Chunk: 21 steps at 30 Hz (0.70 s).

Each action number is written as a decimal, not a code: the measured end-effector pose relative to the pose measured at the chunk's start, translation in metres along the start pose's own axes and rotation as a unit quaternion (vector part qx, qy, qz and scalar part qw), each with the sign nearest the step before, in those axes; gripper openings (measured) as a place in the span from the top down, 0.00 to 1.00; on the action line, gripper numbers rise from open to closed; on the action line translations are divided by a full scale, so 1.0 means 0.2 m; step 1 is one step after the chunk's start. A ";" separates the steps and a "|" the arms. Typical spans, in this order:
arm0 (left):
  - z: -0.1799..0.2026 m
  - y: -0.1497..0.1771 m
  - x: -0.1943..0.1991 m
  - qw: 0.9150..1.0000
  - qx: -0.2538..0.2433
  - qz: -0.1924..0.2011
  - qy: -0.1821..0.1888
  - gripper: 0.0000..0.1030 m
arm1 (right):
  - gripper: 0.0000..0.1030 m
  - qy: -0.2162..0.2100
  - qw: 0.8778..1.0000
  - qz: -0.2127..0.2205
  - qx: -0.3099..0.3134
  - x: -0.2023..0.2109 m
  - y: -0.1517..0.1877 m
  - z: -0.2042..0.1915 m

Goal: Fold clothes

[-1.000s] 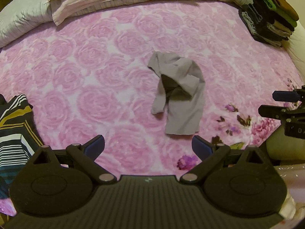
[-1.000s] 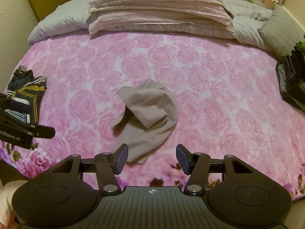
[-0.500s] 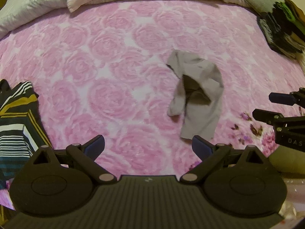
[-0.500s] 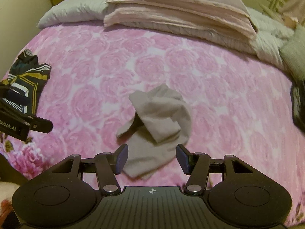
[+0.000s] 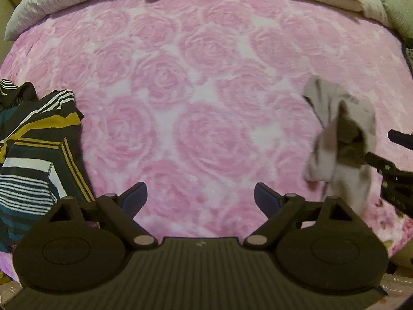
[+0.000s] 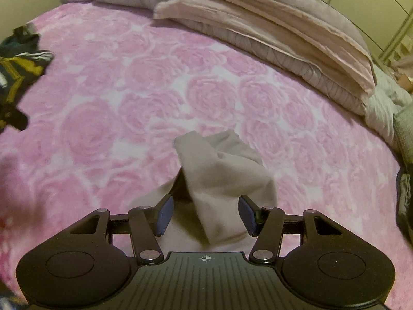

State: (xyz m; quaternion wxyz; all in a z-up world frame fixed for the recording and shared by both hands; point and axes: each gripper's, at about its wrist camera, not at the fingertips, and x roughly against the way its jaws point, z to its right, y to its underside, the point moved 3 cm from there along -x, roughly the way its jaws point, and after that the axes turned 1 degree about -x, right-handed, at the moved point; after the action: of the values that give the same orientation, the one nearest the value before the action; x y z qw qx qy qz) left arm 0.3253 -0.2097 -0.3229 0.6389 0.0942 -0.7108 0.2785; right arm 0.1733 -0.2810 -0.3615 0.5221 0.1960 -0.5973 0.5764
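Down low, the right gripper [image 6: 205,213] is closing with a fold of the crumpled grey garment [image 6: 219,178] between its blue pads, which do not yet press it, while the left gripper [image 5: 200,201], also narrowing, stands wide over bare bedspread. Around them lies the pink rose-patterned fleece bedspread [image 5: 196,82], the grey garment near its front edge. Farther out, a striped navy-and-mustard garment [image 5: 33,155] sits left, and folded pale quilts [image 6: 271,33] line the head.

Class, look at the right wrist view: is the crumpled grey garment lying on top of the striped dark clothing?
No, the crumpled grey garment lies alone on the pink rose-patterned bedspread, well apart from the striped dark clothing at the left edge.
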 end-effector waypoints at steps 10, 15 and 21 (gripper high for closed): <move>0.17 -0.18 -0.17 0.997 -0.072 0.025 0.022 0.27 | 1.00 0.043 0.969 0.065 -0.235 0.24 0.10 0.64; 0.41 -0.28 -0.25 0.982 -0.170 0.072 0.050 0.29 | 1.00 0.117 0.927 0.026 -0.355 0.37 0.39 1.06; 0.80 -0.35 -0.41 0.926 -0.347 0.125 0.076 0.33 | 1.00 0.155 0.894 -0.027 -0.420 0.40 0.67 1.29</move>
State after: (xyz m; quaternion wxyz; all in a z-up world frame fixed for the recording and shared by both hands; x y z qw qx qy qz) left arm 0.2366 -0.3677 -0.3875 0.6437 -0.2448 -0.7183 0.0987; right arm -0.0710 -0.4477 -0.3046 0.6568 -0.1176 -0.6900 0.2805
